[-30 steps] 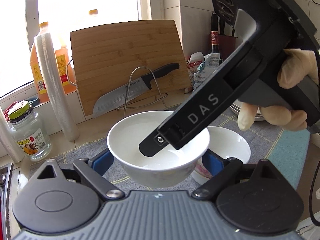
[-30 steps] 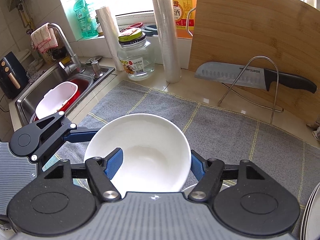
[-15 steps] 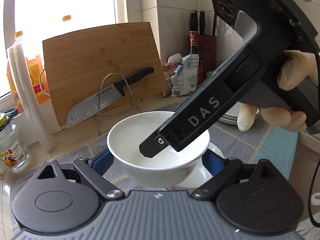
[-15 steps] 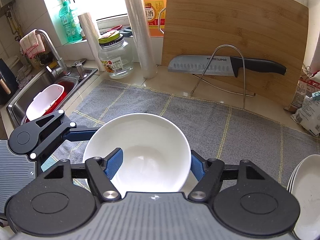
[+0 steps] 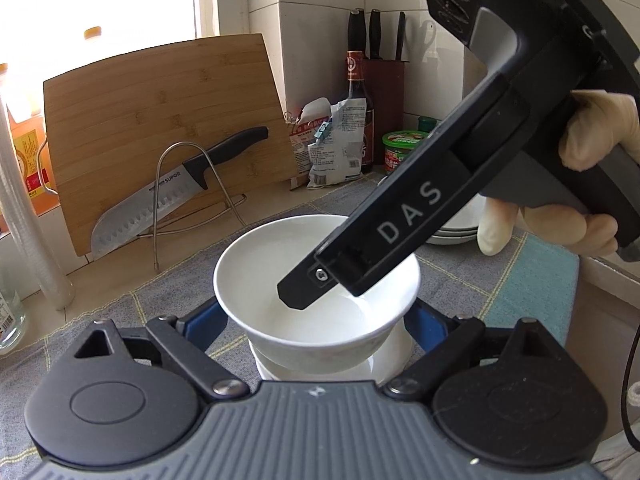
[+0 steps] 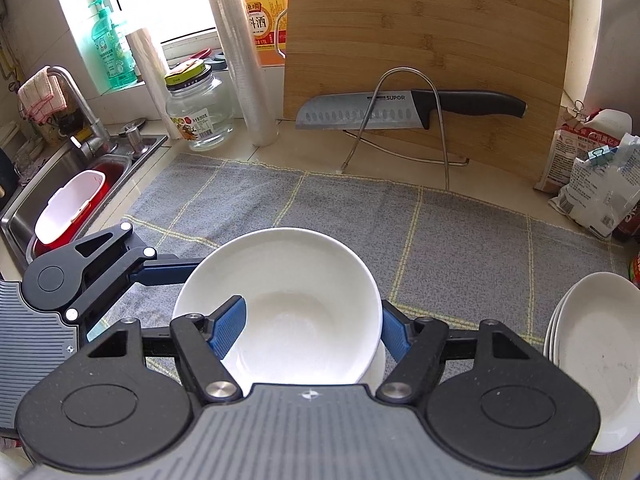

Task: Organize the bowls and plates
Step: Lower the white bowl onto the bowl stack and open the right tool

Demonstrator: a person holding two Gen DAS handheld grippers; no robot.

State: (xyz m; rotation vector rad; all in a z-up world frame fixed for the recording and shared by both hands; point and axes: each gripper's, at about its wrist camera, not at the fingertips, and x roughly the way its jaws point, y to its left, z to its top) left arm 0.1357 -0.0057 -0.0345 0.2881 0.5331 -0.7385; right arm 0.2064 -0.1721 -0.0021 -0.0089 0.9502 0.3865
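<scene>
Grey counter mat [image 6: 460, 240], both tools, left [image 5: 316, 320] and right [image 6: 312, 328], gripping 1 white bowl [image 6: 288, 292], plate stack [image 6: 592, 356] beside

The tabletop [image 6: 320, 156] carries a grey checked mat [image 6: 460, 236]. On the mat stands a stack of white plates [image 6: 592, 360]. Behind the mat stand a glass jar [image 6: 200, 116], a film roll [image 6: 244, 64] and a knife rack [image 6: 404, 128].
</scene>
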